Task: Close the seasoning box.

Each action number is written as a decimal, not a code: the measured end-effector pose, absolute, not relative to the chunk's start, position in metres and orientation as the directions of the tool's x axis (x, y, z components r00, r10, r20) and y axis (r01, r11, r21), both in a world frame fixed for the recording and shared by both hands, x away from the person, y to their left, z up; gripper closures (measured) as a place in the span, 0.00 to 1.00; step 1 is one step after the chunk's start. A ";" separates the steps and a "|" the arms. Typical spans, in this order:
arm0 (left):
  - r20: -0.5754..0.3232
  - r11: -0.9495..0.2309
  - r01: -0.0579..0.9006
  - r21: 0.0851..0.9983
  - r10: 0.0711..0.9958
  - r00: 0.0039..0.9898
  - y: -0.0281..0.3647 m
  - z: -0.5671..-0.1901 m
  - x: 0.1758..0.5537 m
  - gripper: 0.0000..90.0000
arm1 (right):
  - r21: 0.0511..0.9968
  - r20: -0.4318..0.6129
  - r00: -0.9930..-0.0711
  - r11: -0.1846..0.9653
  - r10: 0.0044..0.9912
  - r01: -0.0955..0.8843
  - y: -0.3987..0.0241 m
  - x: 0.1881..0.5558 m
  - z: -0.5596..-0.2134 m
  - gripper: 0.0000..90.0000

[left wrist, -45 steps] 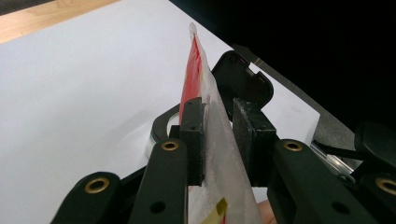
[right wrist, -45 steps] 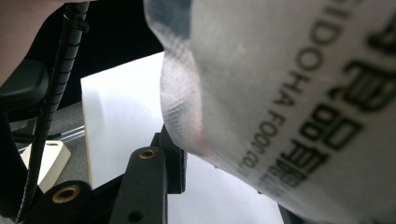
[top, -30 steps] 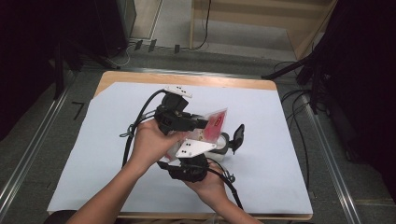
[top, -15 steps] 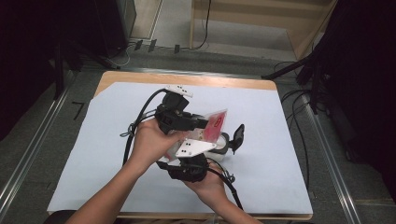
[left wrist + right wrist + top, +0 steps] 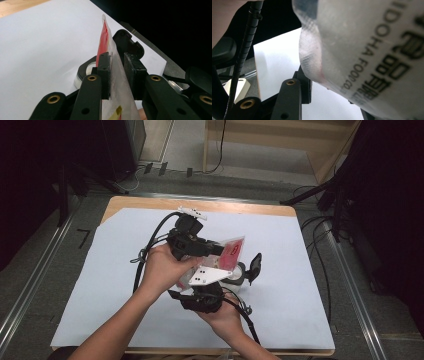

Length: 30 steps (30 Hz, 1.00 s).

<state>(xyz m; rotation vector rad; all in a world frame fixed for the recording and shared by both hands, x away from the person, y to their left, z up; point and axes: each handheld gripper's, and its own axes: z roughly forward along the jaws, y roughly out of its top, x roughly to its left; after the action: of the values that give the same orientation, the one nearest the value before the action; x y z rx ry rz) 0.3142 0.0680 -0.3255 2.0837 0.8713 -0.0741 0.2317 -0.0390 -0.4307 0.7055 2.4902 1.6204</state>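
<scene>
High view: left tool (image 5: 220, 248) and right tool (image 5: 240, 272) held together above white sheet (image 5: 90, 285) on table (image 5: 150, 202), both at red-and-clear food sachet (image 5: 231, 253). Left tool clamped on sachet, film pinched thin between pads (image 5: 103, 72), likely steadying it for tearing or opening. Right tool's grip impossible to judge, printed film covering its jaws. Sachet aloft, edge-on, long axis pointing away toward far table edge. Small round container (image 5: 83, 75) beneath.

Pouch (image 5: 231, 252) between both grippers' jaws, above round tin (image 5: 235, 272) on paper sheet (image 5: 300, 285)
</scene>
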 end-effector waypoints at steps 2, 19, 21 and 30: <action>-0.352 -0.395 0.611 0.686 0.554 0.754 0.069 -0.326 0.315 0.85 | 0.883 0.175 -0.888 0.330 0.426 0.333 -0.039 0.232 -0.431 0.71; -0.351 -0.383 0.608 0.696 0.556 0.753 0.070 -0.326 0.315 0.85 | 0.881 0.162 -0.890 0.344 0.426 0.325 -0.039 0.234 -0.431 0.71; -0.351 -0.383 0.607 0.696 0.557 0.753 0.070 -0.326 0.315 0.85 | 0.881 0.163 -0.890 0.344 0.426 0.326 -0.039 0.234 -0.431 0.71; -0.358 -0.377 0.614 0.694 0.559 0.748 0.070 -0.326 0.316 0.84 | 0.881 0.166 -0.892 0.344 0.421 0.326 -0.040 0.234 -0.430 0.71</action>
<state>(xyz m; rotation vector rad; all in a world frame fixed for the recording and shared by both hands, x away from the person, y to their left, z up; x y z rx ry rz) 0.3164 0.0695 -0.3263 2.0670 0.8810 -0.0793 0.2342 -0.0401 -0.4304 0.6966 2.4997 1.6046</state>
